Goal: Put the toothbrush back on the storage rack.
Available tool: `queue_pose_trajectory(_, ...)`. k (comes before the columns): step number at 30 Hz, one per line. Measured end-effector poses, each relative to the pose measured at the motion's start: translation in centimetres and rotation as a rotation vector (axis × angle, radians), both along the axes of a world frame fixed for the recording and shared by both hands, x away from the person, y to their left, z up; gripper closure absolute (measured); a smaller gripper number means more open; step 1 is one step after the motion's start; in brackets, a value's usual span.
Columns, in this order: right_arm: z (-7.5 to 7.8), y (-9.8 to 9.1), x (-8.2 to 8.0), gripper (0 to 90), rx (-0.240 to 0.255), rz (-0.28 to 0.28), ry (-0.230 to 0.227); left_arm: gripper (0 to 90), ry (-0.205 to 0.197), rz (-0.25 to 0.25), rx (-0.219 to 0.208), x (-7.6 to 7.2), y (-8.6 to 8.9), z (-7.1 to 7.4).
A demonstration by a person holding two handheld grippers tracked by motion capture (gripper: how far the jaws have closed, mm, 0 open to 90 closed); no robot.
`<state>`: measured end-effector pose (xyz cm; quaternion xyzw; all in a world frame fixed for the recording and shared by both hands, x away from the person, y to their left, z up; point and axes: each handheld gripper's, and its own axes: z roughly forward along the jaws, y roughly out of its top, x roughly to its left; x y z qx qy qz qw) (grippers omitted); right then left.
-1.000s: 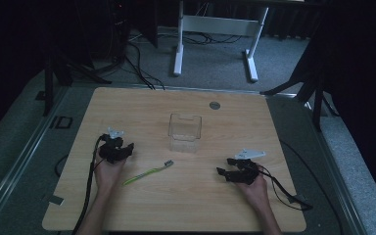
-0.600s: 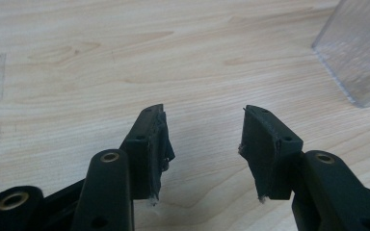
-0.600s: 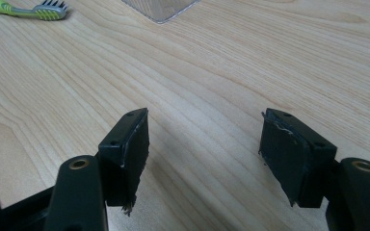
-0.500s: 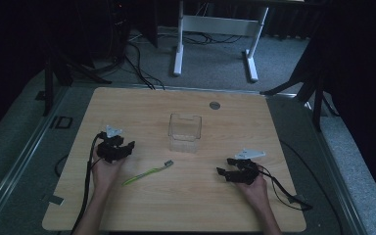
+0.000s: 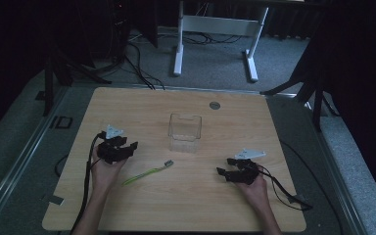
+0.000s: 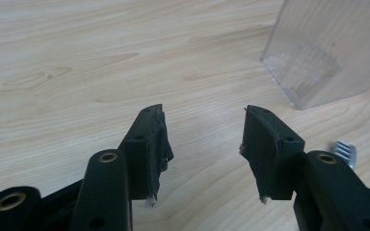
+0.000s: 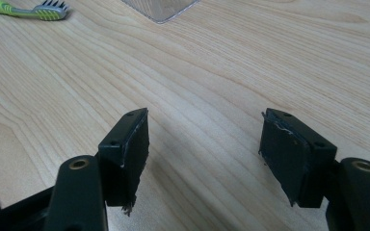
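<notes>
A green toothbrush (image 5: 148, 173) lies flat on the wooden table (image 5: 142, 107), between my two hands. A clear square plastic container (image 5: 185, 132) stands upright behind it, near the table's middle. My left gripper (image 5: 129, 149) is open and holds nothing, just left of the toothbrush. In the left gripper view the container (image 6: 331, 48) is ahead at the upper right and the brush head (image 6: 344, 151) peeks past the right jaw. My right gripper (image 5: 225, 167) is open and holds nothing, right of the brush. The right gripper view has the brush head (image 7: 46, 10) at the top left.
A round grey cable grommet (image 5: 215, 105) sits in the tabletop near the far edge. Cables trail from both grippers over the near side of the table. Beyond the table stand white desk legs (image 5: 178, 44) and dark floor cables.
My left gripper has drifted slightly toward the toothbrush. The right gripper and the objects have stayed put.
</notes>
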<state>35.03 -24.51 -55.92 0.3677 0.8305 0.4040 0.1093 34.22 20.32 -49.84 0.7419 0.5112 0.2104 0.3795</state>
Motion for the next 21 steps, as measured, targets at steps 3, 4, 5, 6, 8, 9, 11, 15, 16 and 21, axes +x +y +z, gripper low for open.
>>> queue_pose_trajectory(3, 0.0, 0.0, 0.0, 33.8, 0.000, 0.001, 0.001, 49.9, -0.008, -0.019, 0.007, -0.2, -0.2, 0.4)
queue_pose_trajectory(4, 0.0, 0.0, 0.0, 33.8, 0.000, 0.001, 0.000, 49.9, -0.009, -0.022, 0.008, -0.3, -0.2, 0.5)
queue_pose_trajectory(5, 0.0, 0.0, 0.0, 33.8, 0.001, 0.001, 0.001, 49.8, -0.008, -0.029, 0.004, -0.3, -0.3, 0.6)
queue_pose_trajectory(6, 0.0, 0.0, 0.0, 33.8, 0.001, 0.001, 0.001, 49.9, -0.004, -0.034, 0.001, -0.3, -0.3, 0.7)
queue_pose_trajectory(8, 0.0, 0.0, 0.0, 33.8, 0.001, 0.001, 0.001, 49.9, 0.006, -0.035, 0.003, -0.3, -0.4, 0.9)
queue_pose_trajectory(9, 0.0, 0.0, 0.0, 33.7, 0.001, 0.001, 0.001, 49.9, 0.009, -0.038, 0.003, -0.3, -0.4, 1.0)
queue_pose_trajectory(11, 0.0, 0.0, 0.0, 33.7, 0.001, 0.001, 0.001, 49.9, 0.012, -0.042, -0.004, -0.4, -0.4, 1.2)
queue_pose_trajectory(15, 0.0, 0.0, 0.0, 33.7, 0.001, 0.002, 0.001, 49.9, 0.010, -0.054, -0.004, -0.5, -0.5, 1.5)
queue_pose_trajectory(16, 0.0, 0.0, 0.0, 33.7, 0.001, 0.001, 0.001, 49.9, 0.009, -0.056, 0.000, -0.5, -0.5, 1.6)
queue_pose_trajectory(21, 0.0, 0.0, 0.0, 33.6, 0.001, 0.002, 0.001, 49.9, 0.007, -0.070, 0.020, -0.8, -1.0, 2.0)
